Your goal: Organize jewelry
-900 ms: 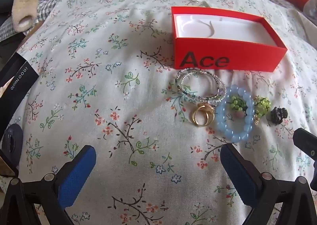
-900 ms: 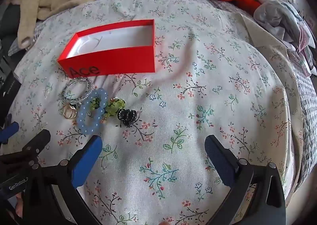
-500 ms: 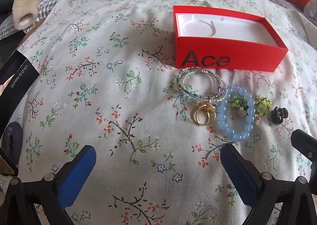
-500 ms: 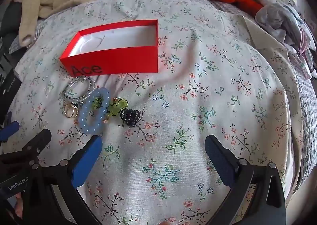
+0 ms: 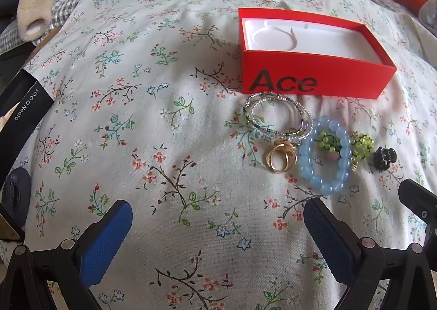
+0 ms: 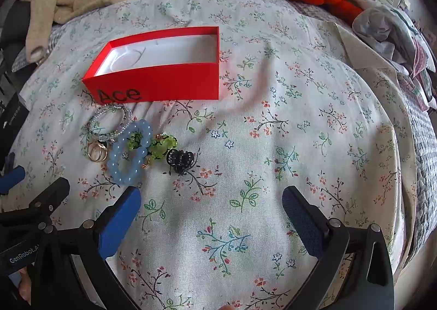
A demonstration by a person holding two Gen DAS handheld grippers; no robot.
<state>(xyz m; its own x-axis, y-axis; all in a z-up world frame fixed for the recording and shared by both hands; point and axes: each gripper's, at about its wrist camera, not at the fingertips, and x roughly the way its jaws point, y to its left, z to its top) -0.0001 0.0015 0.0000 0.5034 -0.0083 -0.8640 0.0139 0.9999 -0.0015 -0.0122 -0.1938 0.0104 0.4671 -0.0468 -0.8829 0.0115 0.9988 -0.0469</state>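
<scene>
Left gripper (image 5: 215, 225): jaws fully spread, empty.
Right gripper (image 6: 210, 209): same.
Jewelry cluster: on floral bedspread (image 5: 136, 124), just before red Ace box (image 5: 308, 59).
Blue bead bracelet (image 5: 325, 155): ahead-right of left gripper, ahead-left of right; likely nearest.

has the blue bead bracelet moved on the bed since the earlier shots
No. The blue bead bracelet sits in the same spot in front of the red box, overlapping the green bead charm as before; only the camera view shifts slightly.
</scene>
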